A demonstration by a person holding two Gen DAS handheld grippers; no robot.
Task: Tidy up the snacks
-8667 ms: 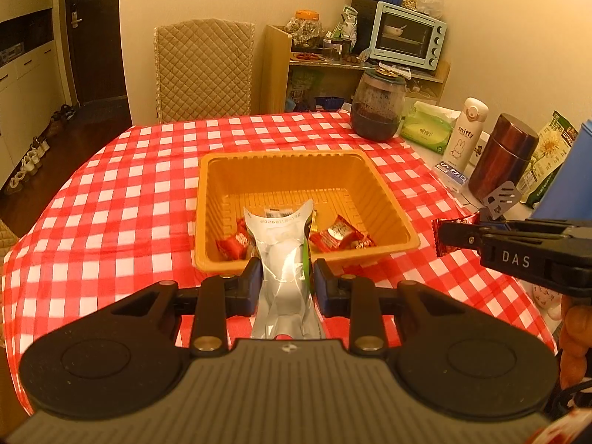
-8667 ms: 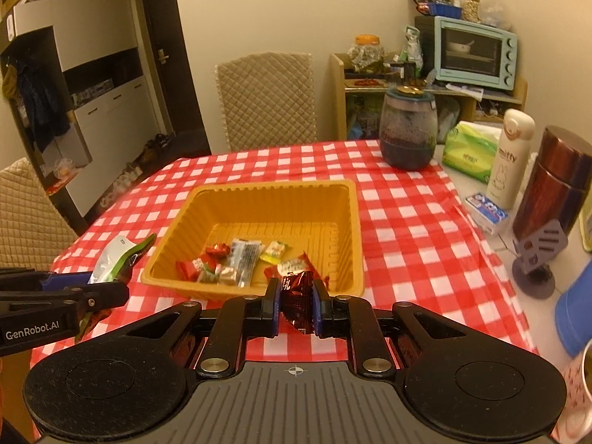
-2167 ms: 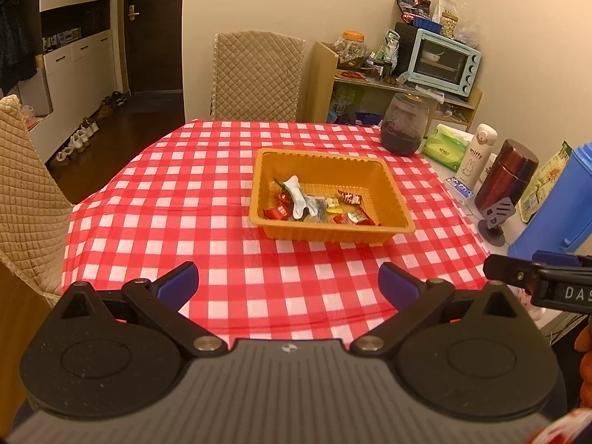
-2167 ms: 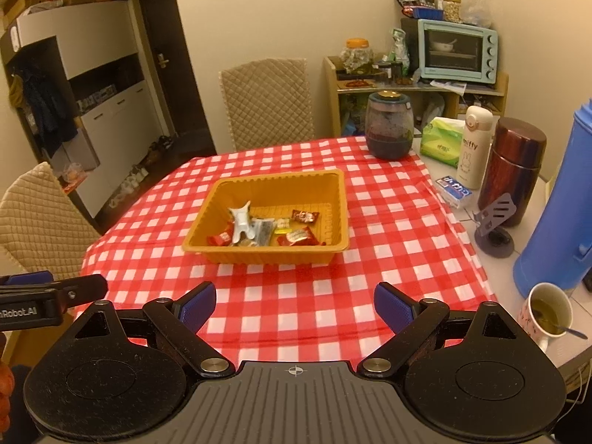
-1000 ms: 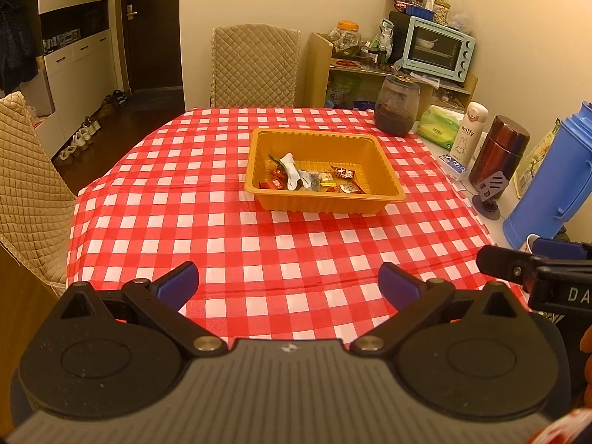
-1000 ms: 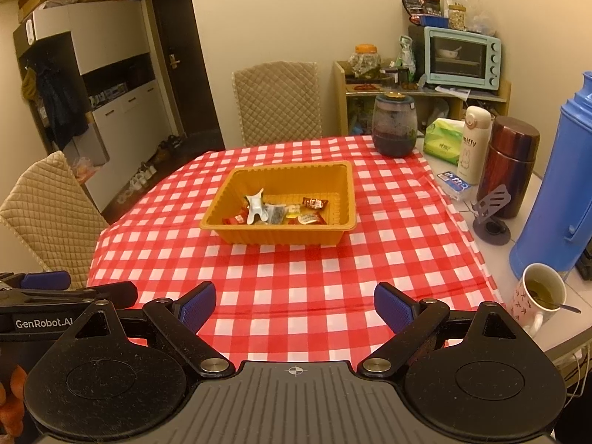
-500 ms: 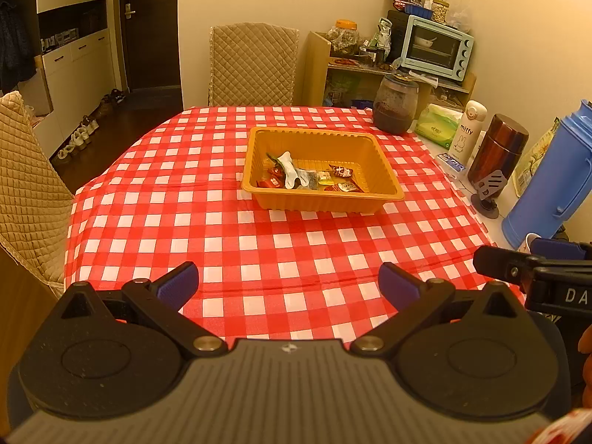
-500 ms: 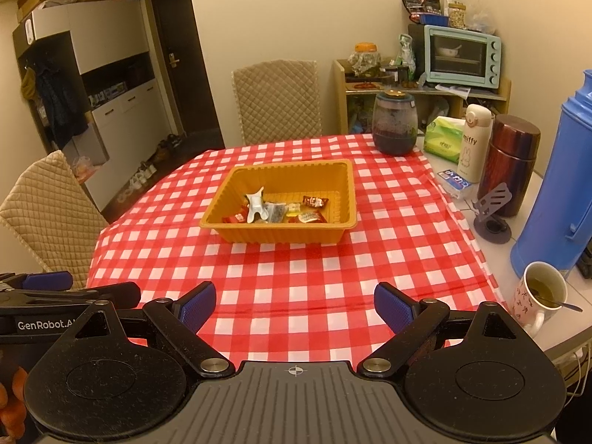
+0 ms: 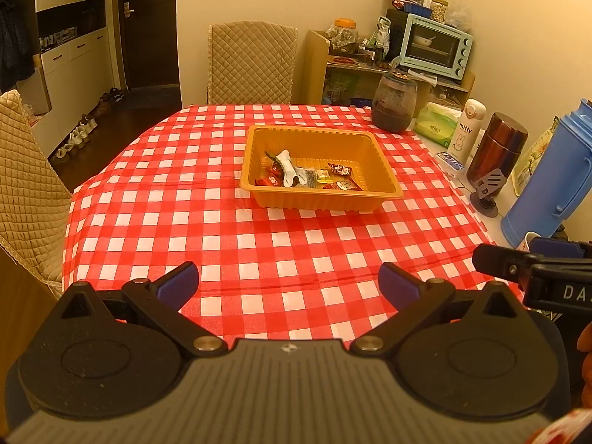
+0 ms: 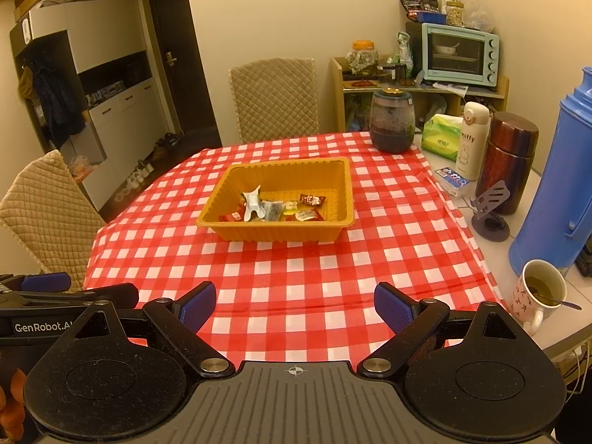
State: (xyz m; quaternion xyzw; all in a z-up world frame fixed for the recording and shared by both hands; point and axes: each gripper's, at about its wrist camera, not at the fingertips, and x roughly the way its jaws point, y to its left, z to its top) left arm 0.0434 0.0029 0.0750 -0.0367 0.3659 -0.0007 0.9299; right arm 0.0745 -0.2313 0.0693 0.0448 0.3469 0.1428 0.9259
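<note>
With the snacks (image 9: 309,177) gathered inside the orange tray (image 9: 321,199), we hold left gripper (image 9: 288,285) and right gripper (image 10: 295,303) well short of it, jaws spread, empty.

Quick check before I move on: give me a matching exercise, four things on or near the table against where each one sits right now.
Things:
1. snack packets
2. orange tray
3. mug with spoon
4. dark glass jar

Places:
A. far right corner of the red checked tablecloth
B. inside the tray
C. bare tabletop by the blue thermos
D. middle of the tablecloth

Pairs: 1-B, 2-D, 3-C, 4-A
</note>
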